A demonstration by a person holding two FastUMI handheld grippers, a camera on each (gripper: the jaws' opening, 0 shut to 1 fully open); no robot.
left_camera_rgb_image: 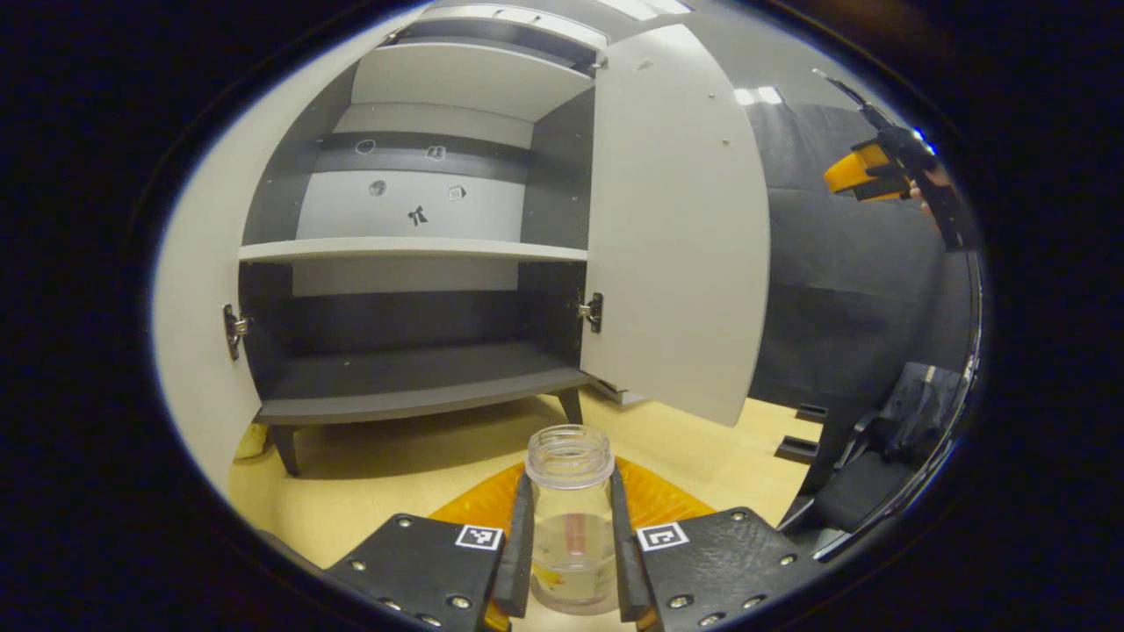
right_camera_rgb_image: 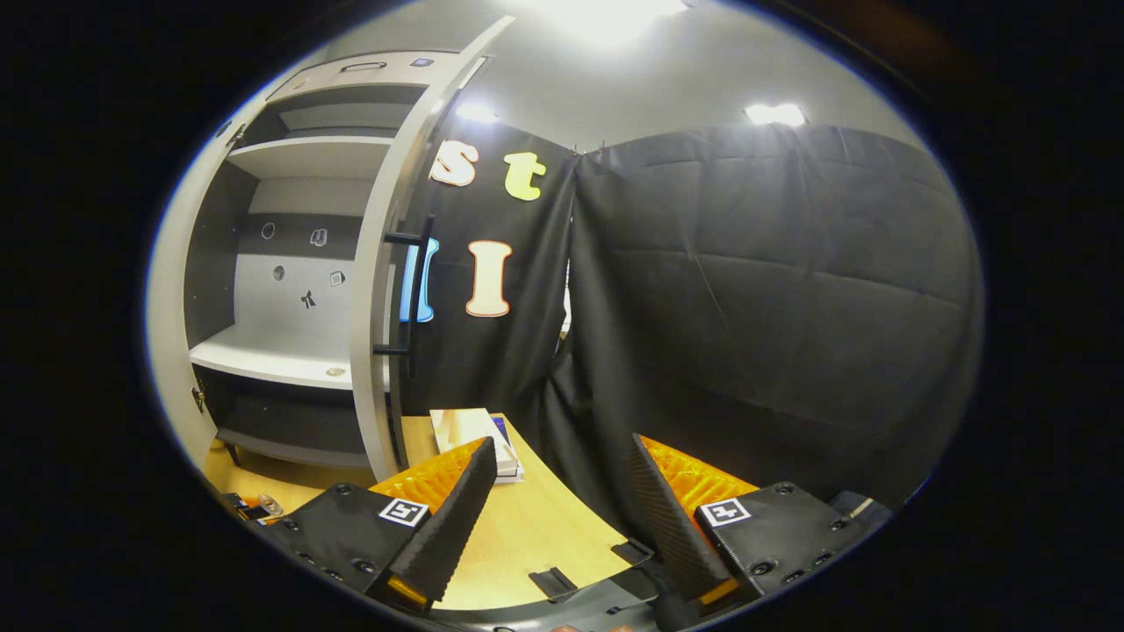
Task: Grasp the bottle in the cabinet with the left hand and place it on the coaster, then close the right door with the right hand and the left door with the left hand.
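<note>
A clear, uncapped bottle (left_camera_rgb_image: 571,518) with a little liquid in it stands upright between the fingers of my left gripper (left_camera_rgb_image: 571,562), which is shut on it just above the wooden table (left_camera_rgb_image: 369,491), in front of the cabinet (left_camera_rgb_image: 413,250). Whether the bottle's base touches the table is hidden. Both cabinet doors are open: the right door (left_camera_rgb_image: 676,219) swings out toward me, and the left door (left_camera_rgb_image: 189,290) is at the left edge. My right gripper (right_camera_rgb_image: 558,500) is open and holds nothing, facing the black cloth beside the right door's edge (right_camera_rgb_image: 373,351). It also appears far off as the right gripper (left_camera_rgb_image: 878,171).
The cabinet's lower shelf (left_camera_rgb_image: 413,377) is bare. The right door carries a black handle (right_camera_rgb_image: 413,290). A flat box (right_camera_rgb_image: 474,434) lies on the table behind that door. Black gear (left_camera_rgb_image: 913,421) sits past the table's right edge.
</note>
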